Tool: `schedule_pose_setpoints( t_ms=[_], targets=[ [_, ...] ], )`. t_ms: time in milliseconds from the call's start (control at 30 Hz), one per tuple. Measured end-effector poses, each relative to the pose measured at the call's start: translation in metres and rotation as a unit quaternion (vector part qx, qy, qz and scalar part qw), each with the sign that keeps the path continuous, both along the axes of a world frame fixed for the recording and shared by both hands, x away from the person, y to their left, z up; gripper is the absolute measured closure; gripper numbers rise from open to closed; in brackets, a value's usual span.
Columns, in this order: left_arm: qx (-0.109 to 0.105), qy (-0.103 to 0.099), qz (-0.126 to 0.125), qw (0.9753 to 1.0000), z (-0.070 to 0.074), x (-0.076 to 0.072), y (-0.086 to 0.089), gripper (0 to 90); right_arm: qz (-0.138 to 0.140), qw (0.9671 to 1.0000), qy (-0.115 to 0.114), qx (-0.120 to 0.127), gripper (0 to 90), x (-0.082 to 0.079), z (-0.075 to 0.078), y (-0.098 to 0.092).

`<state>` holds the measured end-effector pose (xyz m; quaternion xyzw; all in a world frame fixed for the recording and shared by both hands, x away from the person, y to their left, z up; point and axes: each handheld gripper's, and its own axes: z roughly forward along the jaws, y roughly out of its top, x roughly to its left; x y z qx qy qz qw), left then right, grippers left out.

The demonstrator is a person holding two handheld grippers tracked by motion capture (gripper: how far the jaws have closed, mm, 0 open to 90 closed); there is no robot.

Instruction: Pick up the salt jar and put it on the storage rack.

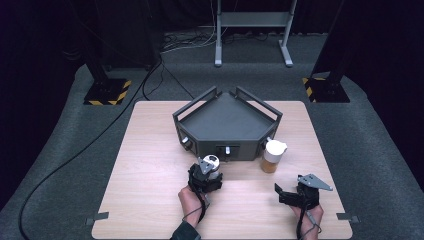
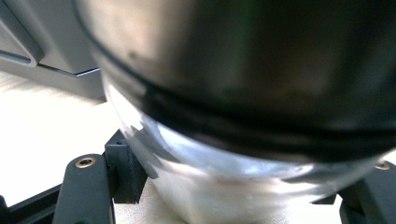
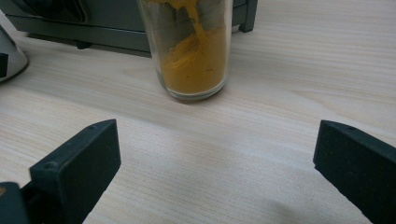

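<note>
My left gripper [image 1: 209, 171] stands just in front of the dark grey angular tray [image 1: 220, 145], shut on a small round canister [image 1: 212, 163] with a silvery top. In the left gripper view the canister [image 2: 243, 84] sits very close, dark above and silver below, with both jaws of the gripper [image 2: 240, 186] against its sides. A glass jar [image 1: 274, 157] with a white lid and orange powder stands at the tray's front right corner. My right gripper [image 1: 280, 194] rests near the table's front right, open and empty. The jar [image 3: 194, 51] stands a short way ahead of its spread jaws [image 3: 215, 149].
The tray's front wall carries small knobs and a slot [image 1: 227, 149]. The wooden table [image 1: 150, 165] has bare room at the left and front. Beyond the table are cables, stand feet with yellow-black stripes [image 1: 107, 92] and a metal frame.
</note>
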<state>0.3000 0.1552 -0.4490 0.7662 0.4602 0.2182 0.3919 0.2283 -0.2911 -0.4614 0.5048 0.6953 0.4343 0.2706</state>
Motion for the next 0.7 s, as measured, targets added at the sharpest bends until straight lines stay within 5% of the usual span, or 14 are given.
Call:
schedule_pose_setpoints(
  t_ms=[300, 700],
  targets=[
    [0.003, 0.003, -0.029, 0.9996, 0.003, 0.005, 0.008, 31.8, 0.001, 1.0, 0.001, -0.001, 0.0, 0.0, 0.0, 0.0],
    [-0.008, -0.003, -0.023, 0.9997, 0.006, 0.0, 0.022, 31.8, 0.002, 1.0, 0.002, -0.003, 0.0, 0.001, 0.001, 0.0]
  ],
)
